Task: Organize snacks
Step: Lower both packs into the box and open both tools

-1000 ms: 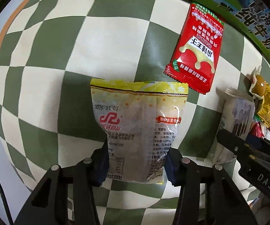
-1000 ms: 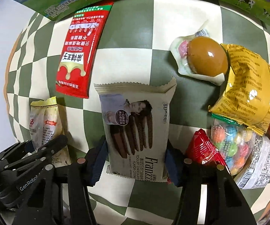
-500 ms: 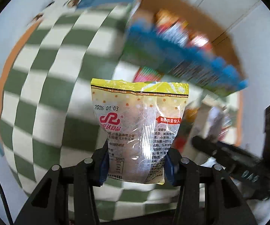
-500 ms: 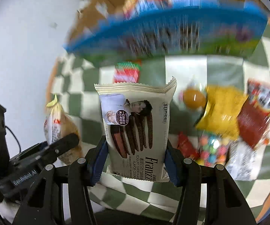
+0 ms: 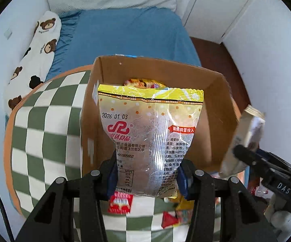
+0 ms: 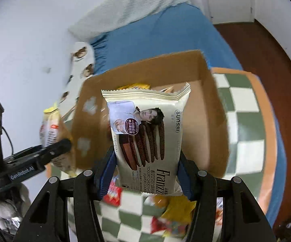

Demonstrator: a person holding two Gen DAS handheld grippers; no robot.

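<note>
A green-checked cloth (image 5: 44,141) fills the frame's lower left, a cardboard box (image 5: 216,104) at centre. The left gripper (image 5: 146,178) pinches a yellow-topped cracker bag (image 5: 149,133); the right gripper (image 6: 145,179) clamps a Franzzi cookie pack (image 6: 147,137).

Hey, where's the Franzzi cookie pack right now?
In the right wrist view it's centre frame, the cookie pack clamped in the right gripper, in front of the open cardboard box.

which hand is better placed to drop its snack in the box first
Left, narrowly: its hand-held gripper holds the egg cracker bag squarely before the cardboard box opening.
</note>
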